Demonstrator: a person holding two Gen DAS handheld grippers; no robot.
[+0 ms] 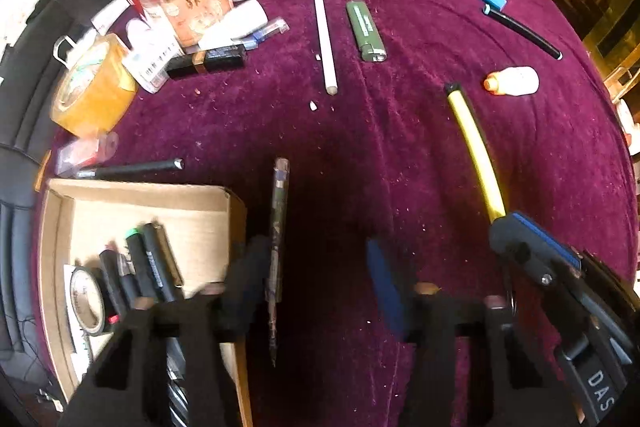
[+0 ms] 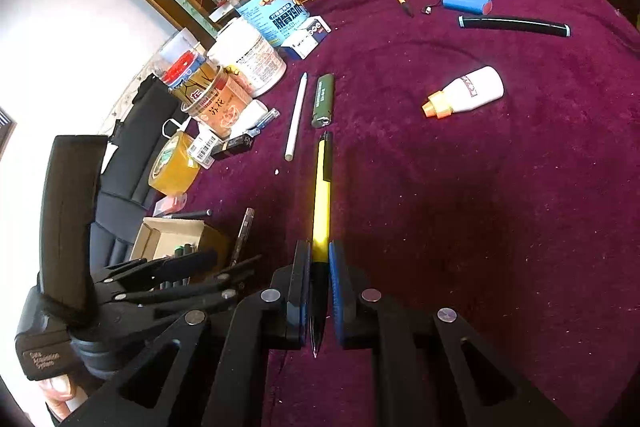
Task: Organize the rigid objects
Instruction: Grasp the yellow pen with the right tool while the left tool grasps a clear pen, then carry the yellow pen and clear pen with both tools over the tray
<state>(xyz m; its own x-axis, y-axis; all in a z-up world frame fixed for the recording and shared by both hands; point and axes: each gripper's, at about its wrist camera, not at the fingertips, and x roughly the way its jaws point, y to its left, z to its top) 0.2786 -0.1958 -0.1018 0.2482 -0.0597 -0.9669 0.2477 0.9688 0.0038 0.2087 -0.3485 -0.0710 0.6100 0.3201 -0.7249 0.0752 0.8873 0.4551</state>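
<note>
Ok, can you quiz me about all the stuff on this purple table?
1. True or false: the right tongs are gripping a yellow pen.
2. Where are the black markers? A) in the cardboard box B) inside the pink cup C) on top of the tape roll
3. What colour is the lighter lying beside the white stick?

Key: 1 true; 2 A; 3 green.
</note>
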